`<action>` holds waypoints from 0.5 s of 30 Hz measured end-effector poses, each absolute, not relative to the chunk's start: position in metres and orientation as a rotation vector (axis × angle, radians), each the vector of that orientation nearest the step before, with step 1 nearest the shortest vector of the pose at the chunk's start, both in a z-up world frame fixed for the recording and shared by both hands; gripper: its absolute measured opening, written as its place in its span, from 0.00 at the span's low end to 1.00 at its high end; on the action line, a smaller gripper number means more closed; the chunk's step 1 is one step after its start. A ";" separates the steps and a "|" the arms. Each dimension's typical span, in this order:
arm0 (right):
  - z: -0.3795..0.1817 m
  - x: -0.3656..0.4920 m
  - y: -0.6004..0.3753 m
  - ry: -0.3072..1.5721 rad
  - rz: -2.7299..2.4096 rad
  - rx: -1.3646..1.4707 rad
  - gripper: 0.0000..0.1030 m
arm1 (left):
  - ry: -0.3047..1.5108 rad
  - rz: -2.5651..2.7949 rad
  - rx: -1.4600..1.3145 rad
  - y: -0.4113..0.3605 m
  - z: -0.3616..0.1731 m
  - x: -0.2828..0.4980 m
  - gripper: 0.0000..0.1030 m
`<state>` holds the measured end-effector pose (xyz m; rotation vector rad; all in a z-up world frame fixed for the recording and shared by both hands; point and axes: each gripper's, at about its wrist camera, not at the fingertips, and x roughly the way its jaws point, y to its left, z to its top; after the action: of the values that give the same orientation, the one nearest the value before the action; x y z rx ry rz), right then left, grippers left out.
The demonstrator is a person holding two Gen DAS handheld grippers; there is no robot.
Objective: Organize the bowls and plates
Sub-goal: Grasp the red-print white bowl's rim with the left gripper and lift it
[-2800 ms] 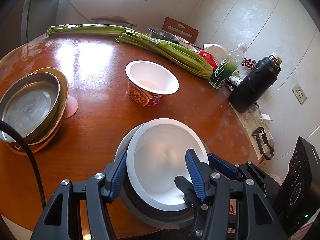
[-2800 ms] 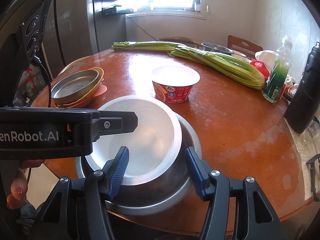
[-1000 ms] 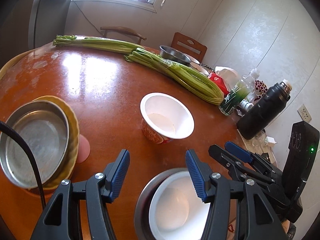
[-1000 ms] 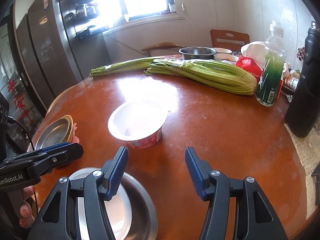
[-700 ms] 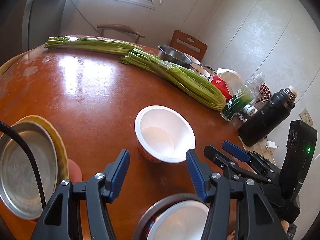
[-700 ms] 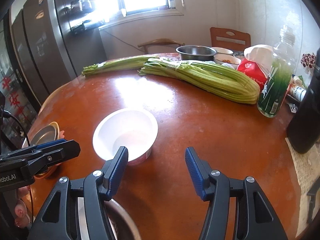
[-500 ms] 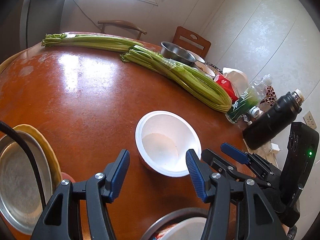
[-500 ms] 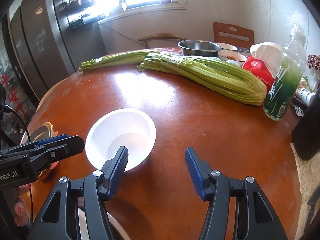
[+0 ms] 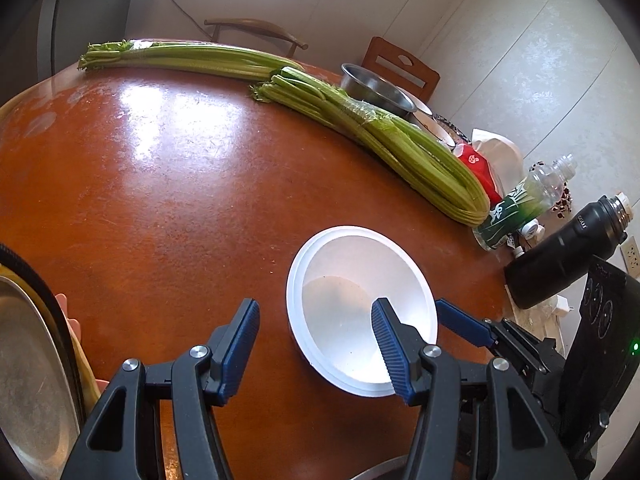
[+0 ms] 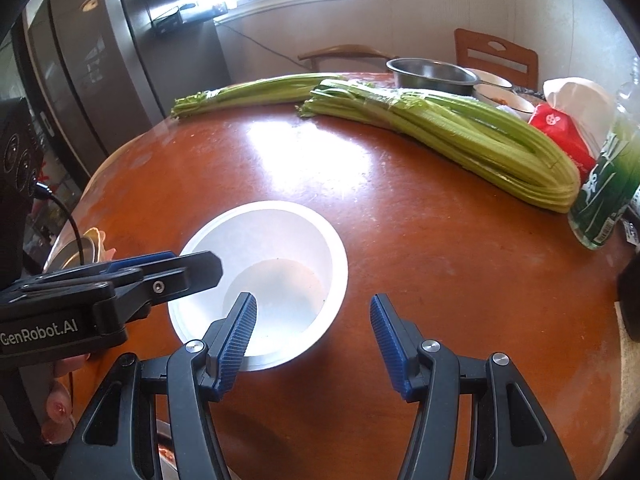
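**Both tongs poised at the white instant-noodle bowl**

The white disposable bowl [image 9: 362,312] stands upright and empty on the round reddish-brown worktop [image 9: 160,200], toward its near side, with open wood all around it. In the left wrist view, the left tongs [image 9: 316,344] have their jaws apart and hold nothing: the right-hand blue pad [image 9: 390,348] shows in front of the bowl's inner wall, the other pad lies over bare wood to the bowl's left, so the near rim sits roughly between them. Whether any pad touches the bowl cannot be told from this angle.

In the right wrist view, the right tongs [image 10: 312,336] are likewise spread with nothing between the pads; their left pad overlaps the bowl's near rim [image 10: 260,280], the right pad lies over bare worktop. The left tool's black arm reaches in from the left edge of that view, its tip at the bowl's left rim.

At the far left of the left wrist view, a metal plate [image 9: 28,368] lies in a yellow dish, partly cut off by the frame. At the bottom edge a sliver of a metal rim [image 9: 384,470] shows.

Further out, two long bundles of celery [image 9: 372,132] lie across the far half of the worktop. Behind them sits a steel bowl [image 9: 374,88], with a red-and-white bag [image 9: 484,160], a clear bottle with a green label [image 9: 520,204] and a black flask [image 9: 568,256] along the right edge. Two wooden chairs [image 9: 400,68] stand beyond, by the wall.
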<state>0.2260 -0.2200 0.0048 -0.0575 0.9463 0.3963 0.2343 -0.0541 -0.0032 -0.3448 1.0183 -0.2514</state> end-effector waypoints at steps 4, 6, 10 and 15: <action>0.002 0.225 -0.216 0.950 0.415 -0.058 0.59 | 1.025 -0.264 -0.343 -0.055 -0.005 0.237 0.56; 0.003 0.224 -0.214 0.946 0.432 -0.058 0.59 | 1.032 -0.271 -0.350 -0.057 -0.008 0.239 0.56; 0.002 0.222 -0.210 0.943 0.450 -0.061 0.59 | 1.052 -0.289 -0.360 -0.060 -0.013 0.242 0.56; 0.004 0.219 -0.205 0.934 0.467 -0.064 0.59 | 1.053 -0.322 -0.372 -0.062 -0.014 0.243 0.56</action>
<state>0.2192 -0.2051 0.0038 -0.0639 0.9338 0.4670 0.2425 -0.0621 -0.0137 -0.3723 1.0534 -0.3221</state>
